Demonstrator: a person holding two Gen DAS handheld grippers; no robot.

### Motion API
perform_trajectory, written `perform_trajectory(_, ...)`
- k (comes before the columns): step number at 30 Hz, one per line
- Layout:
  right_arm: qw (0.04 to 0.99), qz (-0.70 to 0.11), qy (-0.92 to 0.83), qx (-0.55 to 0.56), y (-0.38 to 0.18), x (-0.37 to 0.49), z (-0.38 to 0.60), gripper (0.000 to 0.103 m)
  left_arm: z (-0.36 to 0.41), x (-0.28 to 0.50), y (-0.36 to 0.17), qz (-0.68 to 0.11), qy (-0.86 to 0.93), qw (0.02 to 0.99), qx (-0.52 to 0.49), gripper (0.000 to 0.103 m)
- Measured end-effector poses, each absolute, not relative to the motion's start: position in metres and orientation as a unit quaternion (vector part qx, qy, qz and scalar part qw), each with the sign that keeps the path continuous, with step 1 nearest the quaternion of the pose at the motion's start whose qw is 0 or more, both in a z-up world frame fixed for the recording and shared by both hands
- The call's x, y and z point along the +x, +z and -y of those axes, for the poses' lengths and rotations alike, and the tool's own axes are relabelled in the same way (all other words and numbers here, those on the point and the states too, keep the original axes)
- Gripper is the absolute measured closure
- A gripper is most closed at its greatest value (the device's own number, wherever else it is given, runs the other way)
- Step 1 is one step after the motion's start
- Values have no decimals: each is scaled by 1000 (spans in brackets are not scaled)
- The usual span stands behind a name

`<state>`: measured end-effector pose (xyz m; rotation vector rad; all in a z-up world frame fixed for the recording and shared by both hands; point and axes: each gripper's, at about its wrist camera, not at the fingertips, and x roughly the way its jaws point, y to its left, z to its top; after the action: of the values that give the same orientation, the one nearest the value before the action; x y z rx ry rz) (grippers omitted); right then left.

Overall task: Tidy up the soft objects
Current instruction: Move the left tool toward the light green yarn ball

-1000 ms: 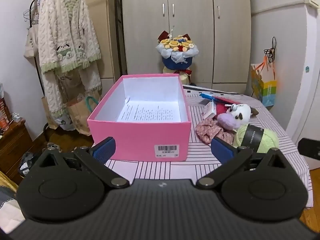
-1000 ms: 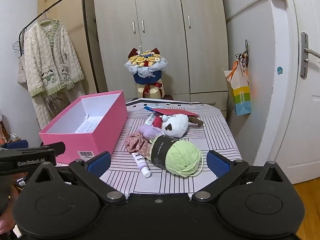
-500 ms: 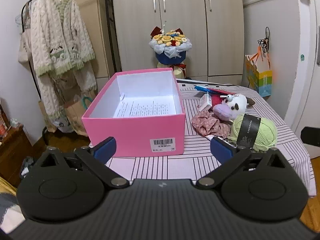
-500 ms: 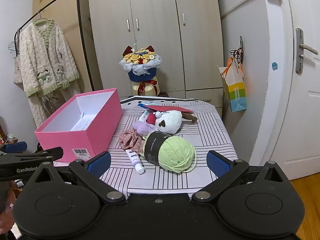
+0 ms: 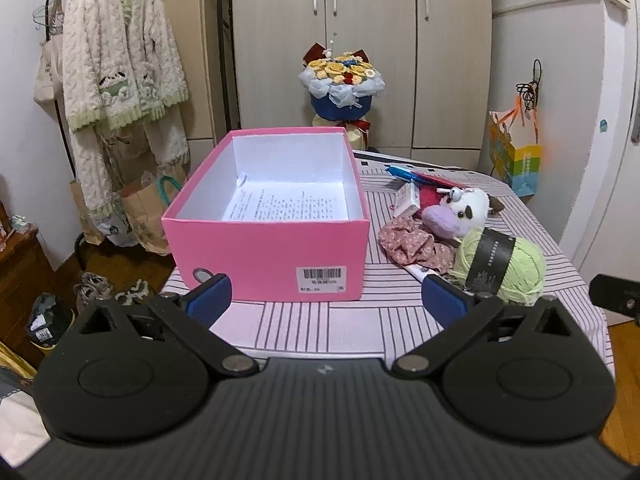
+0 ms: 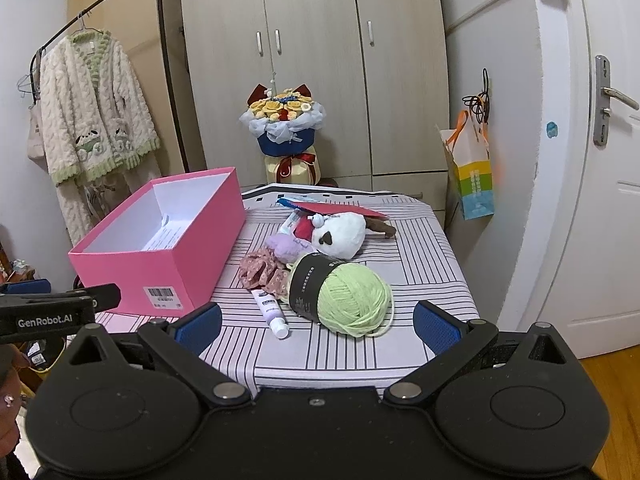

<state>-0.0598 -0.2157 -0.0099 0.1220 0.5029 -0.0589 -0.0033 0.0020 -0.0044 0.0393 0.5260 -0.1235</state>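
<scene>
A: What covers the tabletop (image 6: pixel 420 276)?

B: A white cloth with dark grid lines. The open pink cardboard box (image 5: pixel 266 250) sits at about nine o'clock on it, white inside, with a printed paper sheet (image 5: pixel 286 204) lying on its floor.

A: And the soft things?

B: Bunched toward three o'clock, outside the box. A ball of light green yarn with a black paper band (image 6: pixel 344 296) lies nearest; a crumpled pink floral fabric scrunchie (image 6: pixel 264 272) touches it at its ten o'clock. Behind them rests a white and purple plush cow toy (image 6: pixel 340 234). A white squeeze tube (image 6: pixel 270 308) pokes out from under the scrunchie.

A: The grippers?

B: The left gripper (image 5: pixel 326 300) hangs before the near wall of the box, its blue-padded fingers (image 5: pixel 208 296) spread wide, nothing between them. The right gripper (image 6: pixel 318 326) faces the yarn, fingers (image 6: pixel 438 326) likewise wide apart and empty.

A: The room?

B: Beige wardrobe doors (image 6: pixel 316 64) at twelve o'clock, with a wrapped bouquet of yellow flowers (image 6: pixel 286 136) in front. A cream knitted cardigan with green trim (image 5: pixel 120 56) hangs on a rack at ten o'clock. A colourful paper gift bag (image 6: pixel 470 174) hangs from the wall at two o'clock, beside a white door (image 6: pixel 612 184).
</scene>
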Motion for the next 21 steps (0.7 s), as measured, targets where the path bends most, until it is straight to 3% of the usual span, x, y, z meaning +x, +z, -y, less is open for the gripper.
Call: perform_trajectory(21, 965, -254, -33, 52, -14, -59, 218, 0, -3, -4, -8, -278, -76, 957, 7, 0)
